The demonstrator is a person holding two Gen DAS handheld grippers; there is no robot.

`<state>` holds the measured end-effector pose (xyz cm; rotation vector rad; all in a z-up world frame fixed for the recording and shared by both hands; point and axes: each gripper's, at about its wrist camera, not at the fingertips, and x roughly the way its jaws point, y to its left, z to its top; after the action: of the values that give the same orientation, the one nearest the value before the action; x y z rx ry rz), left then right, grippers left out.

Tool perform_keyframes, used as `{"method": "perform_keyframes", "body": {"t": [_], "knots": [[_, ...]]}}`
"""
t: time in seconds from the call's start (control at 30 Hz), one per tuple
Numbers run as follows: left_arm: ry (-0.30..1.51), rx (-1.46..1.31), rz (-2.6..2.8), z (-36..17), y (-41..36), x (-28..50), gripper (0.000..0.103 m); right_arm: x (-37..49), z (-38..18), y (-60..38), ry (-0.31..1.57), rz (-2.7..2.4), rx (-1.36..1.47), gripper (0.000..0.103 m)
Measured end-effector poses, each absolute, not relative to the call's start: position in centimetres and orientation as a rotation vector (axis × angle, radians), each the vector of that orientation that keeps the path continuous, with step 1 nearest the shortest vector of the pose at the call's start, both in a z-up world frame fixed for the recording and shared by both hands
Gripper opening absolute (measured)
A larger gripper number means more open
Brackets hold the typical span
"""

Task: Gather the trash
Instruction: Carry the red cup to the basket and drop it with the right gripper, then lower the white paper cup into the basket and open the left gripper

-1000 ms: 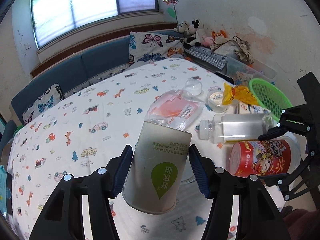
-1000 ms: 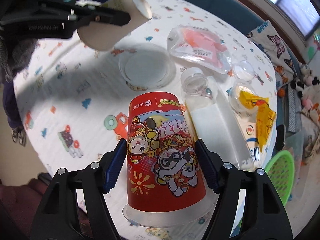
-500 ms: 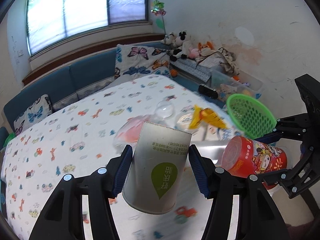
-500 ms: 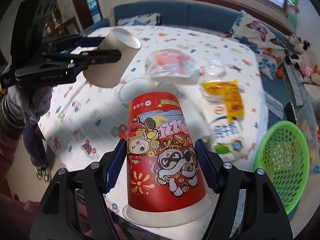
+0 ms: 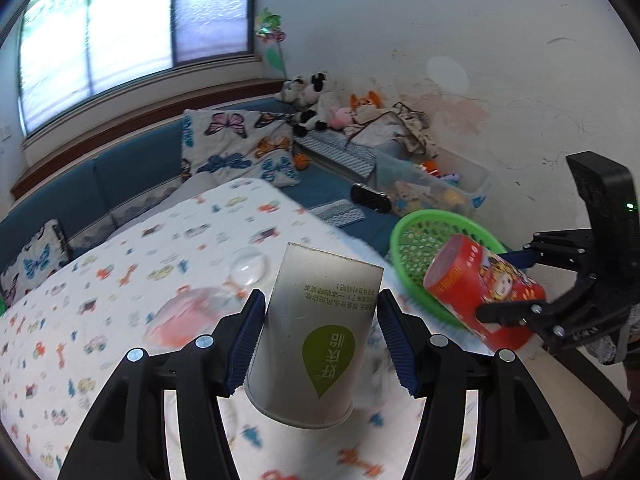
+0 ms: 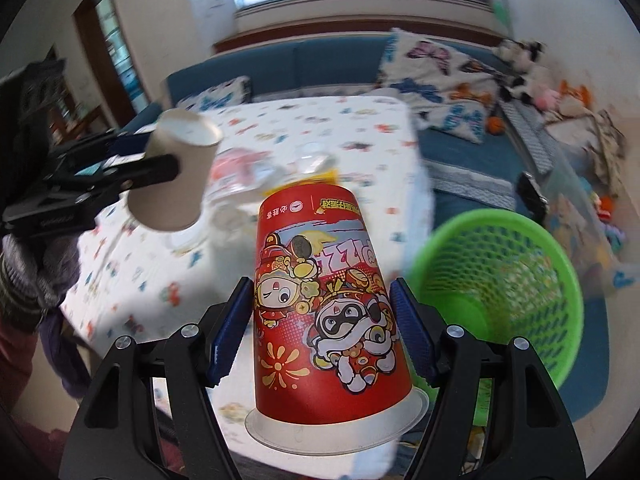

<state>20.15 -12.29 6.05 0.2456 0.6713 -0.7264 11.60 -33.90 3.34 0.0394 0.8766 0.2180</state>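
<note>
The left gripper (image 5: 320, 336) is clamping its ribbed blue pads on a plain grey paper cup (image 5: 314, 336), and the right gripper (image 6: 322, 330) is gripping a glossy red cartoon-printed cup (image 6: 328, 312) – both held above the patterned worktop (image 5: 120, 280), beside a green mesh basket (image 6: 504, 280).

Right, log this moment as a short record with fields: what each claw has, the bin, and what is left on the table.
left claw: shut on the grey paper cup, held upside down, base pointing away
right claw: shut on the red cartoon cup, also upside down, with its white lid at the near end
bin: green mesh basket beside the table's edge, nothing visible inside
table: patterned cloth; blurred clear plastic packaging lies on it
status: both cups lifted, neither in the basket yet
</note>
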Motion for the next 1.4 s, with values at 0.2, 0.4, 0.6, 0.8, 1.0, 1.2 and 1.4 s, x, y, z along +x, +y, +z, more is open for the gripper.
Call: {"method": "perform_keyframes", "body": {"t": [0.2,0.4,0.6,0.8,1.0,1.2,1.4], "knots": [[0.672,0.261,-0.782,6.3,-17.1,20.3,0.056,12.1,1.7,-40.7,0.875,0.07,0.108,0.069],[0.694,0.275,-0.819,5.7,-21.1,20.6,0.056,13.3,-1.6,-46.0,0.905,-0.04,0.161,0.07],[0.722,0.284,-0.839,4.7,-23.6,20.9,0.056,14.6,-5.2,-48.7,0.939,-0.093,0.21,0.07],[0.745,0.302,-0.864,3.9,-25.9,21.0,0.056,14.9,-6.6,-50.2,0.951,-0.087,0.276,0.071],[0.764,0.312,-0.892,3.3,-28.3,20.9,0.056,13.3,-4.9,-50.4,0.911,-0.095,0.28,0.076],[0.782,0.325,-0.93,2.6,-31.2,20.3,0.056,10.7,-3.1,-50.8,0.87,-0.107,0.27,0.076],[0.818,0.335,-0.963,1.3,-34.0,19.6,0.056,7.4,-2.0,-51.7,0.843,-0.141,0.274,0.079]]}}
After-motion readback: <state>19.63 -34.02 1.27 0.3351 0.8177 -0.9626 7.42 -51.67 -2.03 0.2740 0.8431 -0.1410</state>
